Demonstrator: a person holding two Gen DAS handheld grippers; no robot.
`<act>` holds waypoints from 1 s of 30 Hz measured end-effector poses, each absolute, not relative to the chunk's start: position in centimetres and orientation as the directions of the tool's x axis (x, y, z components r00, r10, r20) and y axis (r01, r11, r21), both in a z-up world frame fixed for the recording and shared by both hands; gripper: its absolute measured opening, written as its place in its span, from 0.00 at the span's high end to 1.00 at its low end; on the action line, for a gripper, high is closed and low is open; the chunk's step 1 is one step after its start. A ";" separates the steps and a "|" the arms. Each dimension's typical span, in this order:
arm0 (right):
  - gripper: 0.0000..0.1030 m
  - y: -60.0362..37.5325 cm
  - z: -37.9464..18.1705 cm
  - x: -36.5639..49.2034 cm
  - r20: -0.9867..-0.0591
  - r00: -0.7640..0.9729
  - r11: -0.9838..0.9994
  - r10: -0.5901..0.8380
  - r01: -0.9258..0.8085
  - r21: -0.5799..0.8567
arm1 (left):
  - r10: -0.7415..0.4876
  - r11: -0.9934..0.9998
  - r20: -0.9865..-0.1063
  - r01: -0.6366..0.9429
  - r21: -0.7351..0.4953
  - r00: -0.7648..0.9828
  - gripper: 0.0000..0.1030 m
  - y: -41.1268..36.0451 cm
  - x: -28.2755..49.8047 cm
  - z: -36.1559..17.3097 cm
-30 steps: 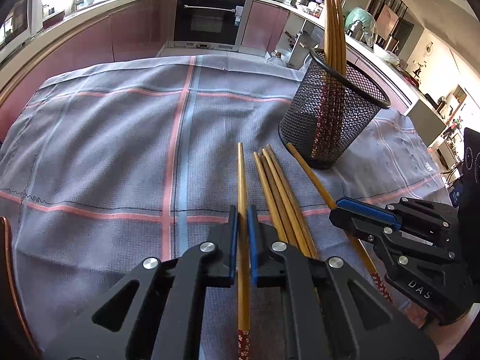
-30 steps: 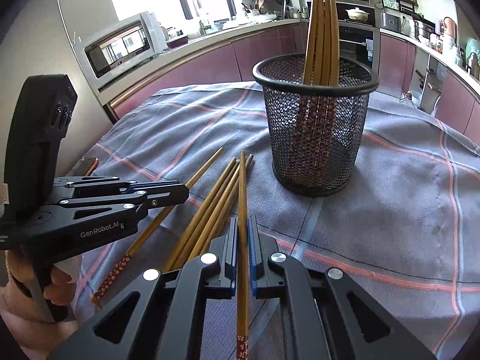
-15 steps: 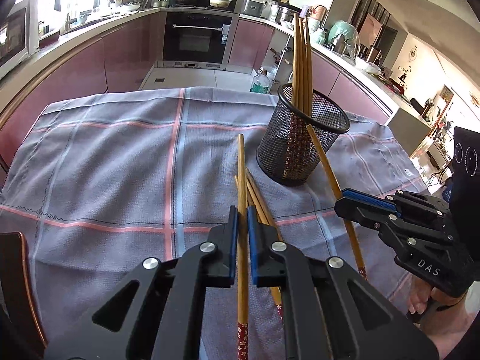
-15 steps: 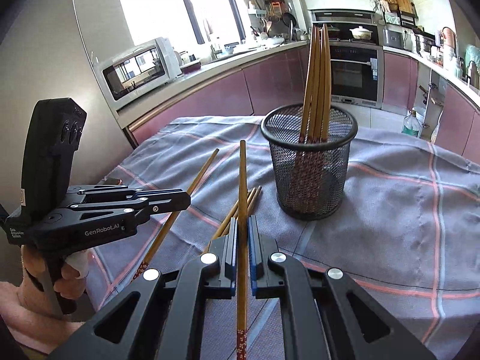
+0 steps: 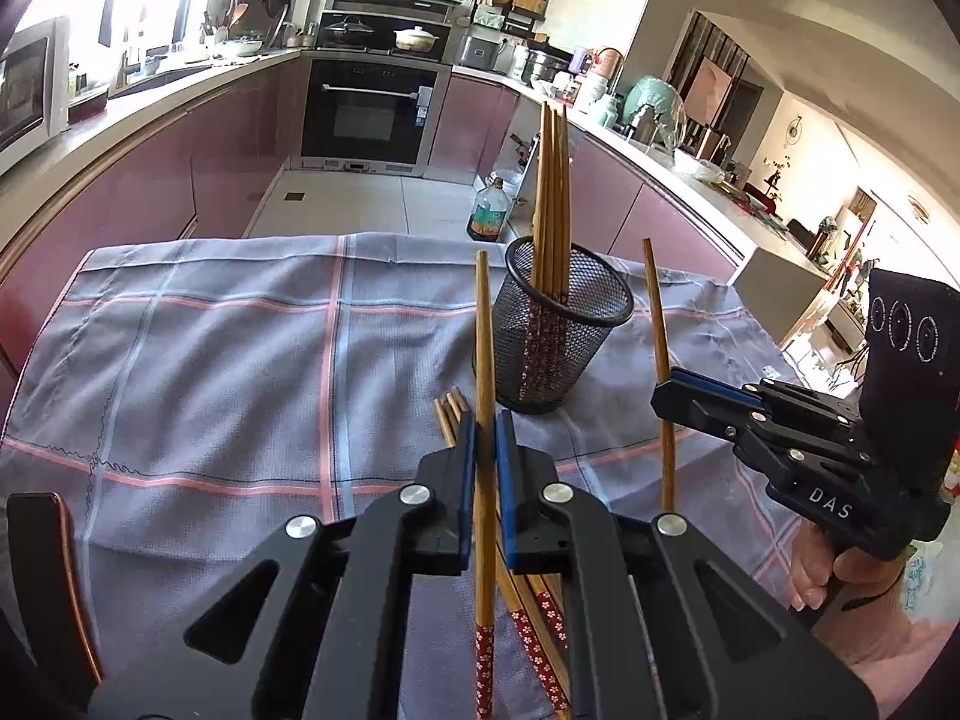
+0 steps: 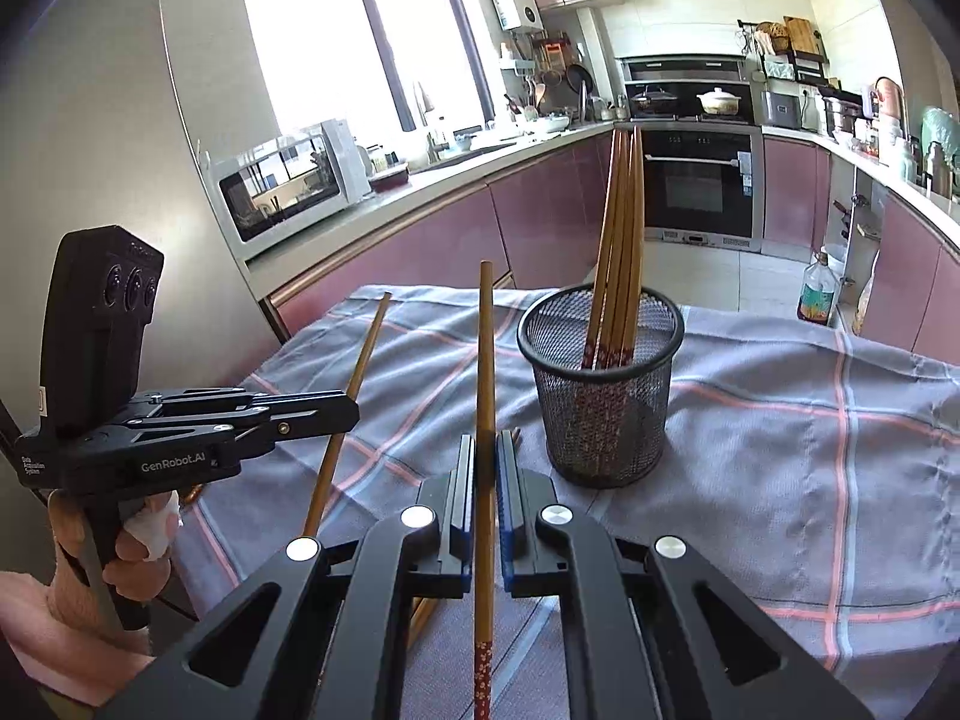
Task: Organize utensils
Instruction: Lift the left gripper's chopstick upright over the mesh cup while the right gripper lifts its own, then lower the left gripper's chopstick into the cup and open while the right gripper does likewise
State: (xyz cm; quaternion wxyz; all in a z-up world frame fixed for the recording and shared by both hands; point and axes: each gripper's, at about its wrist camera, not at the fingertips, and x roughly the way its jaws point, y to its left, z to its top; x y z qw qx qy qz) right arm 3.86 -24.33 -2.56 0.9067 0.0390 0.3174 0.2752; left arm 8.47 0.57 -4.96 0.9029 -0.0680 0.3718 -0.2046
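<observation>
Each gripper is shut on one wooden chopstick with a red flowered end. My left gripper (image 5: 485, 429) pinches a chopstick (image 5: 483, 336) that points up and forward, lifted off the cloth. To its right, the right gripper (image 5: 669, 387) holds another chopstick (image 5: 657, 324) near upright. In the right wrist view my right gripper (image 6: 486, 450) grips its chopstick (image 6: 485, 348), and the left gripper (image 6: 351, 408) with its chopstick (image 6: 366, 336) is at the left. A black mesh holder (image 5: 555, 336) (image 6: 603, 396) stands ahead with several chopsticks upright in it. Several loose chopsticks (image 5: 447, 414) lie on the cloth under the left gripper.
A grey checked cloth (image 5: 210, 360) (image 6: 810, 450) covers the table. A dark chair back (image 5: 42, 552) rises at the near left edge. Beyond the table are pink kitchen cabinets, an oven (image 5: 372, 114), a microwave (image 6: 288, 180) and a bottle (image 5: 489, 210) on the floor.
Both grippers have risen with their chopsticks, which now hang clear of the cloth and tilt more upright. The holder and the loose chopsticks look farther away and lower.
</observation>
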 end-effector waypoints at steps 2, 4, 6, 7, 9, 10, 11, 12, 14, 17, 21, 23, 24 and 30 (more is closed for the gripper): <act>0.95 -24.6 -2.1 3.7 -0.538 0.658 0.845 0.526 -0.475 0.245 | -0.436 0.900 -0.624 0.331 -0.284 0.649 0.93 0.8 8.1 -4.1; 0.95 -24.8 -1.7 3.7 -0.526 0.667 0.845 0.528 -0.476 0.245 | -0.454 0.891 -0.600 0.345 -0.295 0.659 0.93 1.1 7.7 -3.1; 0.95 -25.0 -1.4 3.6 -0.515 0.676 0.846 0.527 -0.475 0.243 | -0.467 0.884 -0.580 0.356 -0.303 0.668 0.93 1.3 7.4 -2.3; 0.95 -25.0 -1.3 3.6 -0.510 0.679 0.846 0.528 -0.474 0.244 | -0.474 0.881 -0.569 0.362 -0.305 0.672 0.93 1.3 7.3 -1.9; 0.95 -25.2 -0.9 3.6 -0.499 0.688 0.846 0.528 -0.474 0.243 | -0.487 0.873 -0.548 0.374 -0.313 0.679 0.93 1.5 7.1 -1.0; 0.95 -25.3 -0.7 3.7 -0.494 0.691 0.847 0.528 -0.474 0.243 | -0.497 0.868 -0.537 0.381 -0.319 0.682 0.93 1.6 7.0 -0.6; 0.95 -25.3 -0.5 3.6 -0.490 0.693 0.846 0.529 -0.474 0.243 | -0.507 0.862 -0.528 0.387 -0.328 0.681 0.93 1.6 7.0 -0.2; 0.95 -25.4 -0.2 3.7 -0.483 0.698 0.847 0.528 -0.475 0.240 | -0.516 0.856 -0.519 0.393 -0.336 0.681 0.93 1.7 6.9 0.1; 0.95 -25.4 0.2 3.7 -0.473 0.706 0.848 0.526 -0.475 0.234 | -0.525 0.850 -0.504 0.401 -0.341 0.686 0.93 1.6 6.8 0.7; 0.95 -25.7 0.9 3.7 -0.456 0.719 0.850 0.524 -0.474 0.230 | -0.530 0.847 -0.490 0.407 -0.342 0.692 0.93 1.5 6.8 1.3; 0.95 -25.9 1.6 4.0 -0.439 0.732 0.852 0.521 -0.474 0.221 | -0.535 0.844 -0.476 0.413 -0.342 0.698 0.93 1.1 7.1 1.9; 0.95 -25.8 2.1 4.0 -0.431 0.740 0.855 0.516 -0.473 0.212 | -0.537 0.842 -0.468 0.418 -0.341 0.701 0.93 0.9 7.4 2.3; 0.95 -25.9 2.3 4.0 -0.427 0.743 0.856 0.515 -0.474 0.208 | -0.539 0.841 -0.464 0.421 -0.341 0.703 0.93 0.7 7.5 2.5; 0.95 -26.3 4.0 4.2 -0.393 0.767 0.861 0.507 -0.473 0.187 | -0.542 0.840 -0.439 0.435 -0.325 0.717 0.93 -0.2 8.4 4.1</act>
